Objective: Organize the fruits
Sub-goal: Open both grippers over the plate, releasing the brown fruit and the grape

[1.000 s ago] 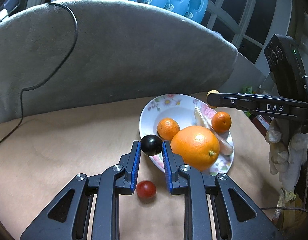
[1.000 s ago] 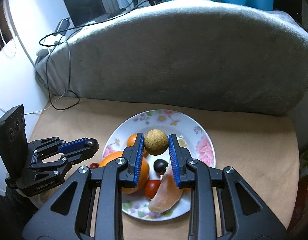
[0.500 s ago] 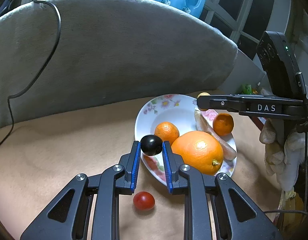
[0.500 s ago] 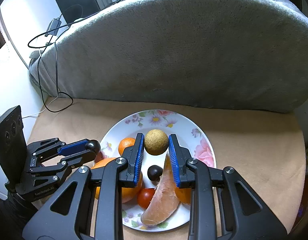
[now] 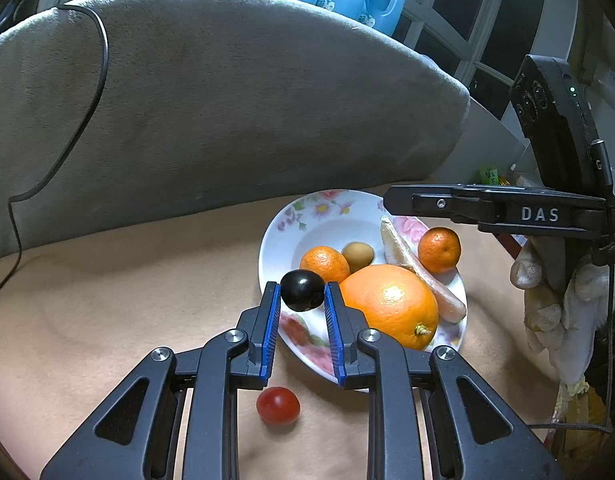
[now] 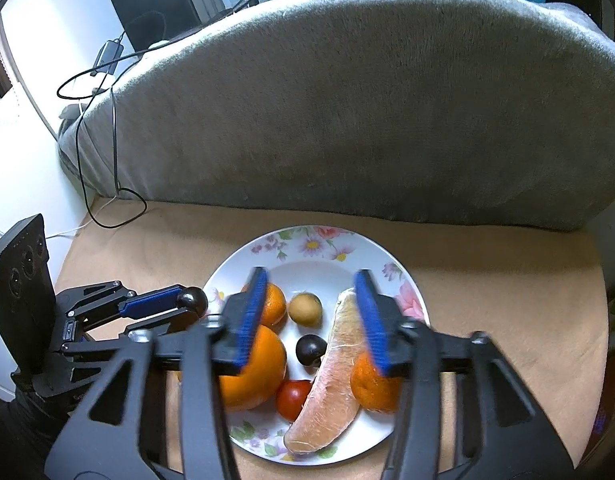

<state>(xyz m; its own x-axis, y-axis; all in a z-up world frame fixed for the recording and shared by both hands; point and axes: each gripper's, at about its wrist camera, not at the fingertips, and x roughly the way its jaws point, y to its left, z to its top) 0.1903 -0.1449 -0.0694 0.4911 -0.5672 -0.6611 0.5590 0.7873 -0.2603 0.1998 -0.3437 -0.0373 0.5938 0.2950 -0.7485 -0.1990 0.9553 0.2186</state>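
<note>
Pinching a dark grape (image 5: 302, 290), the left tool (image 5: 300, 300) hovers over the plate's (image 6: 319, 242) near rim; the right tool (image 6: 312, 312) is spreading, nothing between its pads.

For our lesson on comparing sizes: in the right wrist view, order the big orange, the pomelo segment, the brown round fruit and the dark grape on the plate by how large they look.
1. Pomelo segment and big orange: too close to call, the orange partly hidden.
2. Brown round fruit and dark grape: look alike.
</note>
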